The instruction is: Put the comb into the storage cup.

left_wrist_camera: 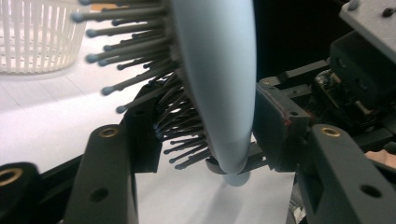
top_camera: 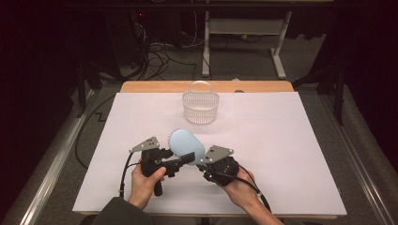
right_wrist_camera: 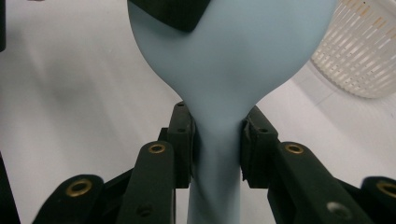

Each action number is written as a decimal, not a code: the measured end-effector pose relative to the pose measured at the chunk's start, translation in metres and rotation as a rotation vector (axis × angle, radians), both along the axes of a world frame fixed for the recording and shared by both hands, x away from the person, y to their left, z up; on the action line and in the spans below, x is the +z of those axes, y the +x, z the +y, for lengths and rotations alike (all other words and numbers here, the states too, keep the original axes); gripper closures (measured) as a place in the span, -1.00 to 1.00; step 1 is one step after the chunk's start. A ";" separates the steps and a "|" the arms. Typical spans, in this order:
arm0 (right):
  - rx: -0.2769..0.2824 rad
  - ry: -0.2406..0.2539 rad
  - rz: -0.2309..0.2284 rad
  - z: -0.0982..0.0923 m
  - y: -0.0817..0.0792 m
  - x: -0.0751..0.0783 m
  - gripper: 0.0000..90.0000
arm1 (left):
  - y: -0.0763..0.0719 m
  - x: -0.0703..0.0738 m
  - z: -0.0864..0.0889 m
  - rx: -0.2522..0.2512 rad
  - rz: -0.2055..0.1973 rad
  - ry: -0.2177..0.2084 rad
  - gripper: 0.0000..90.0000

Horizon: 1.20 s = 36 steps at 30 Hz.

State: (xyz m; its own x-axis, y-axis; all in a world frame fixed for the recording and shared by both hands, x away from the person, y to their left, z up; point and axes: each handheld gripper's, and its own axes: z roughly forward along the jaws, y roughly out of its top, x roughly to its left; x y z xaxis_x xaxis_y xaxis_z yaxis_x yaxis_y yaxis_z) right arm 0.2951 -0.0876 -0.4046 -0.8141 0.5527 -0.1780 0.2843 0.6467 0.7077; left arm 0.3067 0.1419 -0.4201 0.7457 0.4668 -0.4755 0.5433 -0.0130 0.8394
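The hairbrush (top_camera: 185, 144), pale blue, is held above the white table cover (top_camera: 291, 154) near the front edge, between the two hands. It looks light and rigid, a smooth, slippery plastic back and springy pins that give; the narrow neck is the surest hold. The right gripper (right_wrist_camera: 217, 135) clamps that neck, pads on both sides. The left gripper (left_wrist_camera: 205, 126) has one pad in the bristles (left_wrist_camera: 140, 70) and the other on the smooth back, gripping the head. The white basket (top_camera: 200, 108) stands at about 12 o'clock from the brush, well apart. The left gripper view gives the pins edge-on; the right gripper view shows the plain back; the high view places both hands.
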 end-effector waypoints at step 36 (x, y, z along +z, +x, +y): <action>0.079 0.163 0.062 -0.009 0.009 0.007 -0.02 | -0.006 0.020 0.016 0.005 -0.079 0.005 0.21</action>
